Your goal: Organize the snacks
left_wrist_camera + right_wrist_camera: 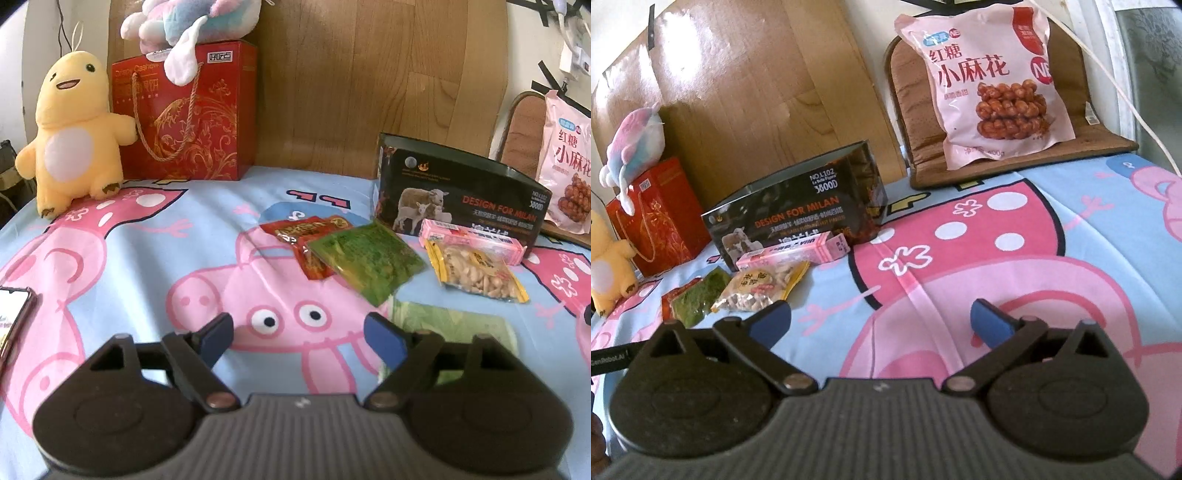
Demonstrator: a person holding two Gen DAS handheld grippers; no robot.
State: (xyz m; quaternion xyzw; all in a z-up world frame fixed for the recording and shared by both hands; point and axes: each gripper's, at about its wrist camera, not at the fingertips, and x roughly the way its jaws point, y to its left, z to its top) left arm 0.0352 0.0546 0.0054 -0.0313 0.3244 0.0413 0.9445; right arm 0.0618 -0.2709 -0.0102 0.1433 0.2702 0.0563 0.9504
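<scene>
Both your grippers — left gripper (298, 334), right gripper (881, 320) — gape empty; snack packets (369, 258) lie loose beside the dark box (461, 199), unsorted.

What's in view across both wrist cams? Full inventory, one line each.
yellow plush: 1, far left on sheet
red gift box: 1, behind the plush
pastel plush: 1, on the red box
black box: 1, right of centre
pink carton: 1, before the black box
nut packet: 1, yellow-edged
green packet: 1, centre
red packets: apparently 2, under the green one
pink snack bag: 1, on brown cushion
phone: 1, left edge
left gripper: jaws open, empty
right gripper: jaws open, empty
</scene>
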